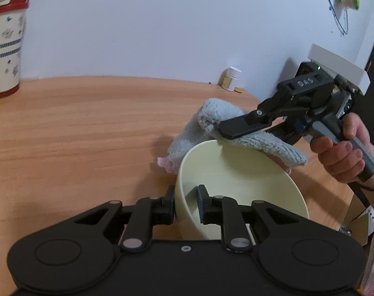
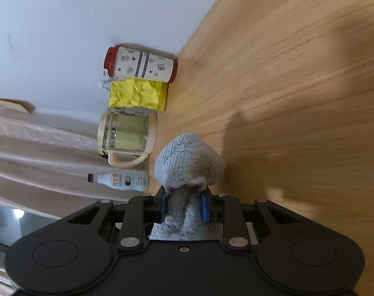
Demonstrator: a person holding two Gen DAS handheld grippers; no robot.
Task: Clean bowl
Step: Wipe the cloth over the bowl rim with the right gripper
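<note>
A cream bowl (image 1: 236, 172) stands tilted on the wooden table (image 1: 76, 128). My left gripper (image 1: 185, 192) is shut on its near rim, one finger inside and one outside. A grey fluffy cloth (image 1: 211, 113) with pink patches hangs over the bowl's far rim. My right gripper (image 1: 233, 135) is shut on the cloth, its upper finger lying across the top and its lower finger hidden beneath. In the right wrist view the cloth (image 2: 187, 157) bulges out beyond the blue pads of the right gripper (image 2: 184, 197), which squeeze it. A hand (image 1: 342, 153) holds the right gripper's handle.
A white tumbler with a red lid (image 1: 7, 46) stands at the far left against the wall, a small pill bottle (image 1: 231, 77) at the back. The right wrist view shows the tumbler (image 2: 142, 64), a yellow packet (image 2: 137, 93), a glass jug (image 2: 127, 133) and a small bottle (image 2: 123, 181).
</note>
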